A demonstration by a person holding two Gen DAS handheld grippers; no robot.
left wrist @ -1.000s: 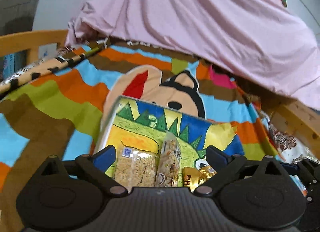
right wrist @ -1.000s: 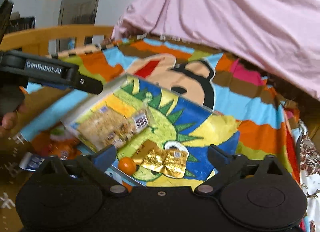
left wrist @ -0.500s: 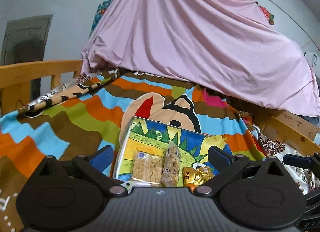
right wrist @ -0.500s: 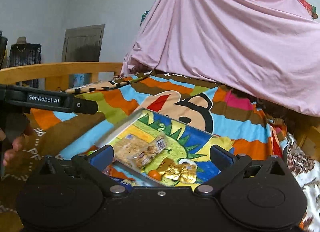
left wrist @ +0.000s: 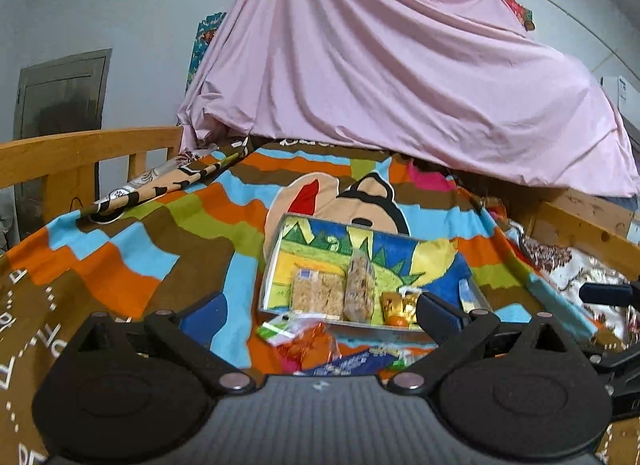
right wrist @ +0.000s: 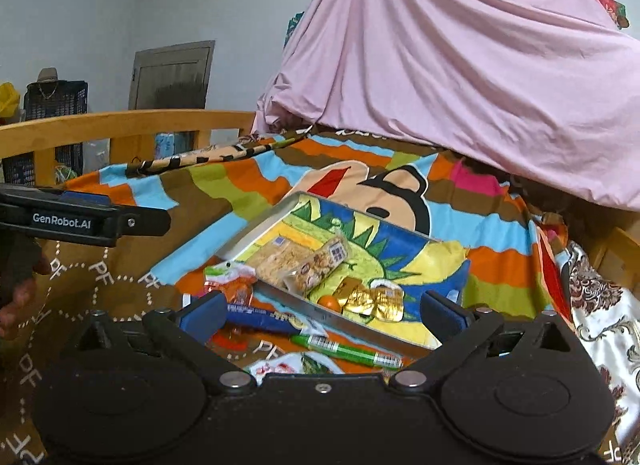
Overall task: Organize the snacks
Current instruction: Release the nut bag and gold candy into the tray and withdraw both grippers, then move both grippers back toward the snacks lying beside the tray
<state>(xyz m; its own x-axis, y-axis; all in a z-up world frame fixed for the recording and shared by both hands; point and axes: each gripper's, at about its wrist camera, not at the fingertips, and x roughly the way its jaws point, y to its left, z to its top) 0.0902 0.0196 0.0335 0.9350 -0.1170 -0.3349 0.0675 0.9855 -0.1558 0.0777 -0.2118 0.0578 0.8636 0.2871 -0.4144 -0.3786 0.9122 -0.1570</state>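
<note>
While both tools hang over the bed, the scene reads:
Pink sheet (left wrist: 400, 85): draped high, far ahead of both grippers.
Striped blanket (left wrist: 168, 233): spread beneath them.
Tray (right wrist: 256, 231): metal, cartoon-printed, just ahead of the fingertips.
Left gripper (left wrist: 320, 315): jaws spread wide, holding nothing.
Right gripper (right wrist: 322, 315): jaws spread wide, holding nothing.
Cracker packs (left wrist: 320, 295): two, side by side inside the tray's near end.
Gold packets (right wrist: 374, 301): in the tray, beside a small orange sweet (right wrist: 330, 302).
Loose snacks (right wrist: 232, 285): on the blanket, outside the tray's near wall.
Green pen (right wrist: 344, 351): nearest the right gripper.
</note>
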